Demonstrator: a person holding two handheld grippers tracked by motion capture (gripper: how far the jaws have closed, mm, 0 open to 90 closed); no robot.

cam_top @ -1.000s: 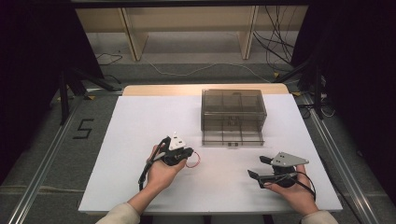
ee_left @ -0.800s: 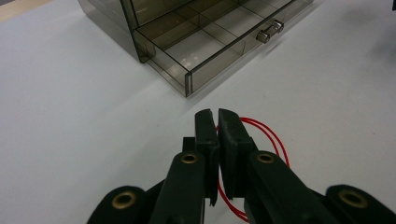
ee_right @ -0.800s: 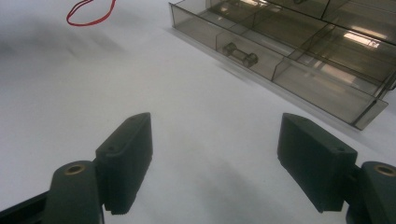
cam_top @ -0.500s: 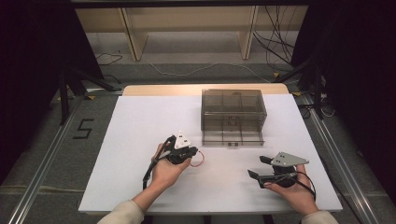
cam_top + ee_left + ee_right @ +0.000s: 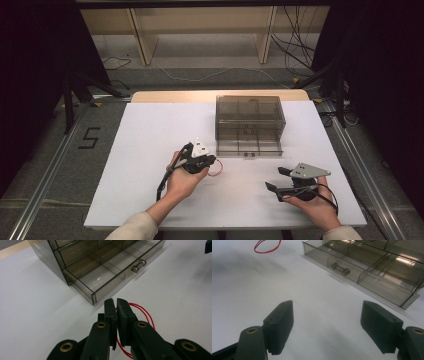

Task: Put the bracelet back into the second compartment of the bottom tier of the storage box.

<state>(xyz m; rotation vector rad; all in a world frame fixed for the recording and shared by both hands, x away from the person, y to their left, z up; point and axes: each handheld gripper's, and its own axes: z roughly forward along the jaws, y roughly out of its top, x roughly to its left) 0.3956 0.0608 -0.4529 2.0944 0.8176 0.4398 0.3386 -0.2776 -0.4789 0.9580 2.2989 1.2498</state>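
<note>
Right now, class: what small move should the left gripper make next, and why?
Probably lift and carry the red rubber band forward over the open bottom drawer: the left gripper has its jaws closed on the band, and the drawer's compartments just ahead look empty.

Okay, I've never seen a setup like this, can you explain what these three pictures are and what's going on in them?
A person sits at a white table and holds a hand-operated grasping tool in each hand; there is no robot arm. The high view looks down from above the person's side. The other two pictures come from small cameras riding on each tool, looking along its two black jaws.

On the table stands a smoky transparent drawer cabinet with its bottom drawer pulled out, its compartments looking empty.

The left tool has its jaws closed on a thin red rubber band, just in front of the drawer. The right tool has its jaws wide apart, holding nothing, near the table's right front.
</note>
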